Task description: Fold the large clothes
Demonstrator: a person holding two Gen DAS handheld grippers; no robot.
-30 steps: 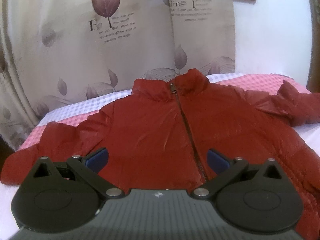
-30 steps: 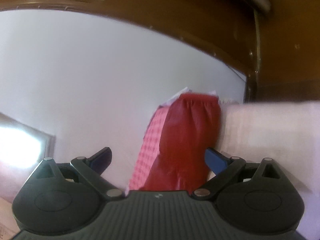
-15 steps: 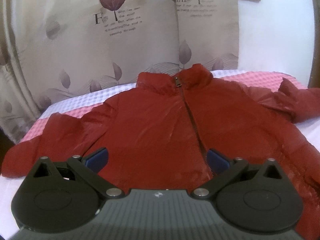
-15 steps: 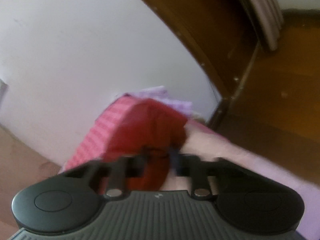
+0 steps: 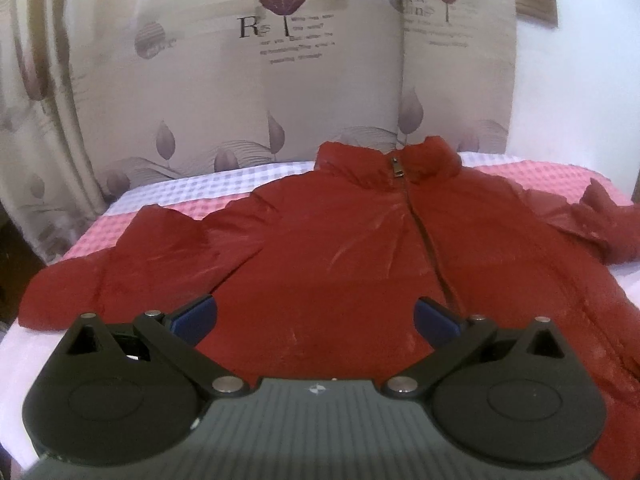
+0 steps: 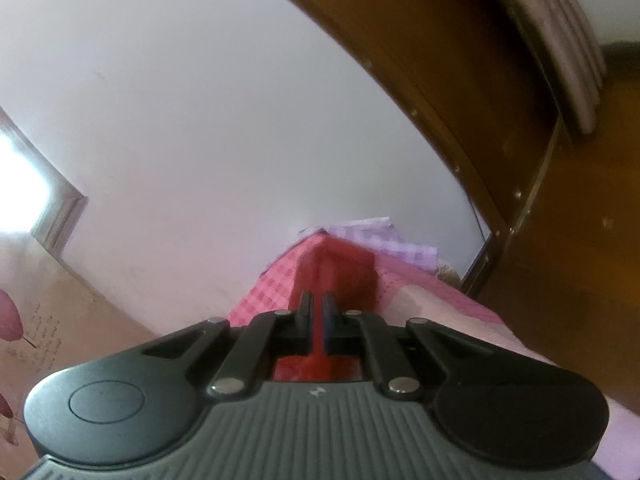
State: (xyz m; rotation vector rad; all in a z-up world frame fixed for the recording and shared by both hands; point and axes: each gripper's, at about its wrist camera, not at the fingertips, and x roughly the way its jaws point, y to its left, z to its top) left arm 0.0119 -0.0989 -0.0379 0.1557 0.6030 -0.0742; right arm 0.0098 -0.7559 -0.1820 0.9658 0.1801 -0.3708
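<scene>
A bed with a pink and white checked cover [image 5: 208, 196] stands before leaf-print curtains [image 5: 240, 100], and a red puffer jacket [image 5: 340, 256] lies spread on it, zipped, front up. The left tool [image 5: 314, 316] hovers released above the hem. The right tool [image 6: 318, 316] is clenched on a red sleeve cuff [image 6: 340, 272].

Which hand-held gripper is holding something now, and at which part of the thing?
The right hand-held gripper is shut on the red jacket, at its sleeve end. The left hand-held gripper is open and holds nothing.
</scene>
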